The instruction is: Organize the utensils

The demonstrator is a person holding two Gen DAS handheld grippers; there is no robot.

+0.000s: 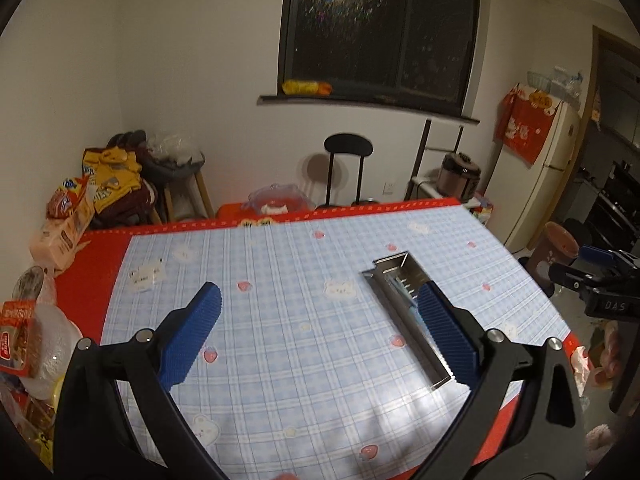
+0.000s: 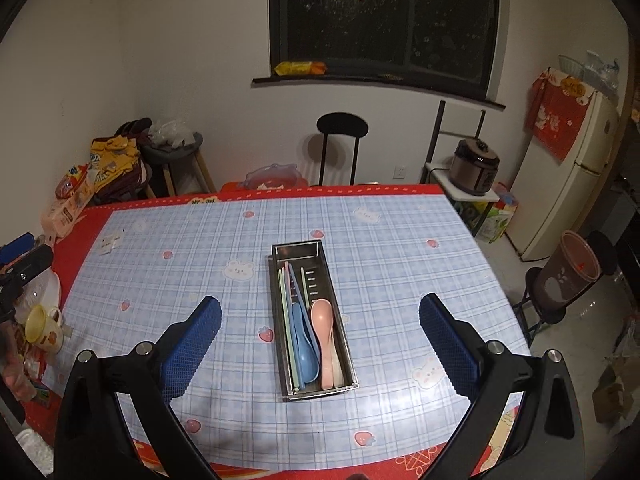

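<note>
Dim warm indoor light from overhead, night-black window [image 2: 384, 20], heavy fisheye bending with dark vignetted corners, soft shadows and faint sheen on the counter [image 2: 400, 240], left-wrist view slightly motion-blurred, right-wrist view sharper.

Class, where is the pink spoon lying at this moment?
In the right wrist view the pink spoon lies inside the metal utensil tray at the table's middle, on the tray's right side, right of the blue spoon.

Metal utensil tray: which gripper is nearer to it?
Right, seemingly. The right gripper hangs open straight above the metal utensil tray; the left gripper, also open, sits off to the tray's left.
</note>
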